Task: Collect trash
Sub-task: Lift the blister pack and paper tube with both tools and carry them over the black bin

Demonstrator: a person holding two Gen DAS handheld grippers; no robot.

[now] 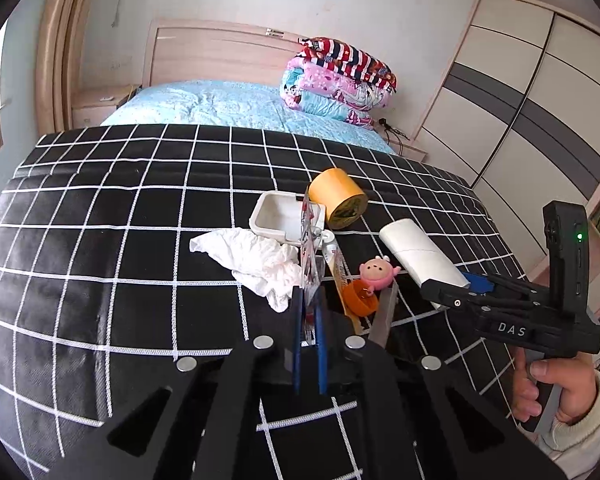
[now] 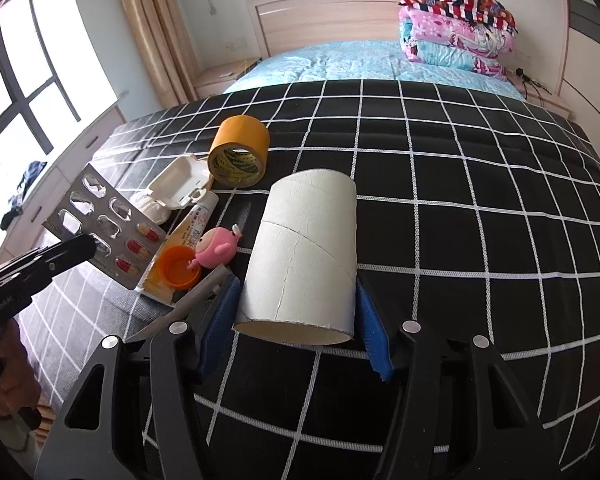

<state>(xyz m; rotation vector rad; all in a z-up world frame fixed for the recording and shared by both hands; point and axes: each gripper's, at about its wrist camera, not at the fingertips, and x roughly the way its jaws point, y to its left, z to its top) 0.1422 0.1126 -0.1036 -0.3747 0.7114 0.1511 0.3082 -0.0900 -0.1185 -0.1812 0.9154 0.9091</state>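
Where the clutter sits mid-cover, clamped edge-on in the left gripper: a blister pack, pads clenched on its lower edge, raised clear of the black checked cover, a few red-and-yellow capsules in the lower pockets. Closed on the cardboard tube with the right gripper, blue pads against both sides, near rim torn and ragged, far end pointing up the bed; whether lifted or resting, cannot tell. Gripped at the handle by a hand in a pale sleeve. Crowded between the two grippers: orange cap, pink toy touching it, ointment tube, grey metal strip. Beyond, crumpled tissue against an open white box, yellow tape roll just behind. Bare cover to the left and far side, running to the blue sheet. Wardrobe close along the right edge.
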